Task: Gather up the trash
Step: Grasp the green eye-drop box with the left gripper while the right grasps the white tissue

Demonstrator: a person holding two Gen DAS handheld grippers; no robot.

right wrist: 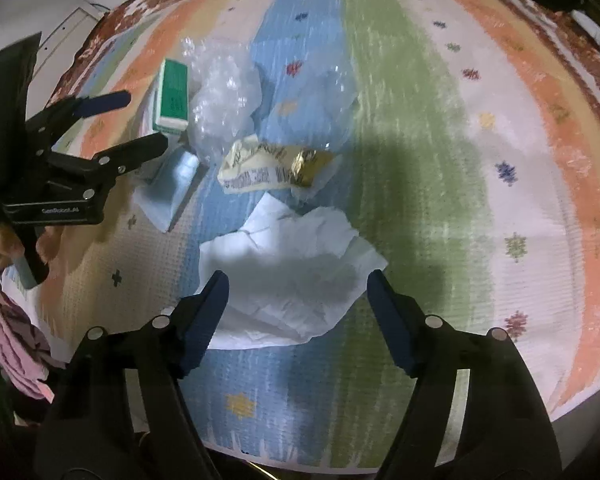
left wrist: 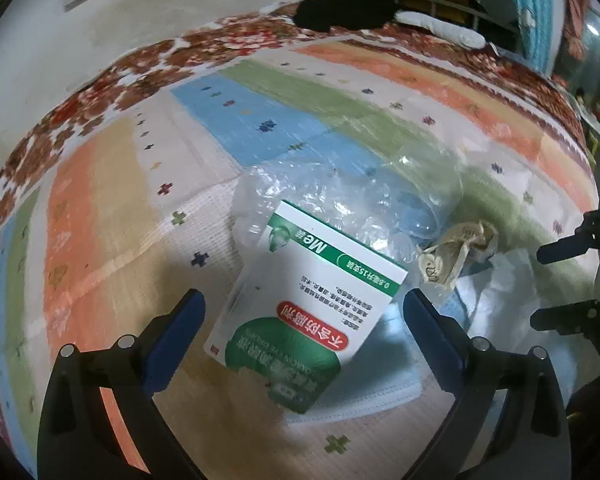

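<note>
Right wrist view: crumpled white tissue (right wrist: pixel 296 280) on striped mat (right wrist: pixel 440 160), lying between spread jaws of right gripper (right wrist: pixel 298 312), pads not pressing it; yellow wrapper (right wrist: pixel 268 168) just beyond, clear plastic wrap (right wrist: pixel 224 100) farther. Left wrist view: green-and-white box (left wrist: pixel 300 308) tilted on mat between wide-apart jaws of left gripper (left wrist: pixel 304 320), untouched, blue face mask (left wrist: pixel 364 396) under its near end.

On the mat (right wrist: pixel 440 160), the tissue (right wrist: pixel 292 272) lies frame-centre; wrapper (right wrist: pixel 272 164) above it; box (right wrist: pixel 173 96) upper left.
</note>
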